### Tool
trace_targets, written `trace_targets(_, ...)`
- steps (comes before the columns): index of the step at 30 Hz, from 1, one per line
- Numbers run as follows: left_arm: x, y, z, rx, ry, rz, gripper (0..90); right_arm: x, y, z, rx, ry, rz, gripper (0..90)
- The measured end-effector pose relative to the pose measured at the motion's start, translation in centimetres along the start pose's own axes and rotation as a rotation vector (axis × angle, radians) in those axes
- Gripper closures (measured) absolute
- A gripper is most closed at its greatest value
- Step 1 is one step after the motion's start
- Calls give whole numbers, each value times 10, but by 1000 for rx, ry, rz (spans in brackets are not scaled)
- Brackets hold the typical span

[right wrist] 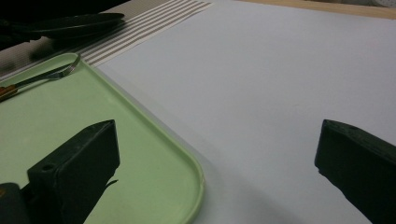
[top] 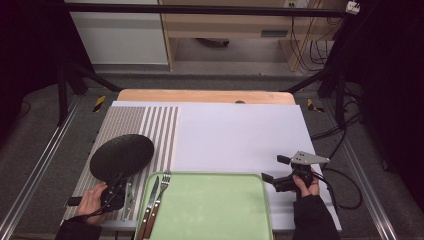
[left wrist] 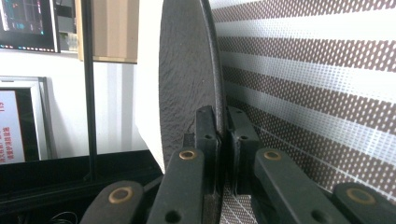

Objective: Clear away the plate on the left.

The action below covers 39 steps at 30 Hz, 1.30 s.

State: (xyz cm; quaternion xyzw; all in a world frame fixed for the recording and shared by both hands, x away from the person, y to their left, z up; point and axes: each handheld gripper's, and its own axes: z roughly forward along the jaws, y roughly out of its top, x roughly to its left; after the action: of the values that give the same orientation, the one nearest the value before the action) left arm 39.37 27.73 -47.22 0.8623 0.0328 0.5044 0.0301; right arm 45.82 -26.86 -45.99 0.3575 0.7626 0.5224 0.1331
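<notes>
A round black plate (top: 122, 156) with a rough matte surface, clamped at its near rim between the left gripper's (top: 116, 189) jaws and extending away from it, above the striped mat.

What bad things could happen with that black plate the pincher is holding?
1. The left gripper pinches the black plate only at its rim, so the plate might tip or slip out.
2. The fork and knife lie on the green tray close beside the plate; swinging it that way could knock them.
3. The right gripper hangs open over the tray's corner and might bump the tray.
</notes>
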Motion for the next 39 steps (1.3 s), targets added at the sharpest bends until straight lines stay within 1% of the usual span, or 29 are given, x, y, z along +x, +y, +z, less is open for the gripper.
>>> trace_targets(6, 3, 4, -6, -16, 19, 1, 844, 0, 0, 0, 0, -1, 0, 2)
trace_targets(7, 4, 5, -7, -23, 22, -11, 844, 0, 0, 0, 0, -1, 0, 2)
trace_targets(9, 5, 6, -10, -32, 26, -20, 844, 0, 0, 0, 0, 0, 1, 2)
trace_targets(11, 6, 8, -12, -38, 31, -20, 844, 0, 0, 0, 1, -1, 1, 2)
trace_targets(14, 6, 11, -15, -52, 29, -25, 843, 0, 0, 0, 1, -1, 0, 2)
trace_targets(20, 7, 20, -22, -80, 34, -14, 840, 0, 0, 0, 1, -2, 0, 2)
trace_targets(24, 8, 25, -27, -106, 38, -20, 839, 0, 0, 0, 1, -2, 2, 2)
trace_targets(27, 9, 30, -31, -119, 42, -11, 838, 0, 0, 0, 1, -1, 1, 2)
trace_targets(30, 9, 34, -34, -132, 43, -11, 836, 0, 0, 0, 1, -2, 2, 2)
trace_targets(39, 11, 45, -43, -162, 48, -23, 834, 0, 0, 0, 0, -3, 2, 2)
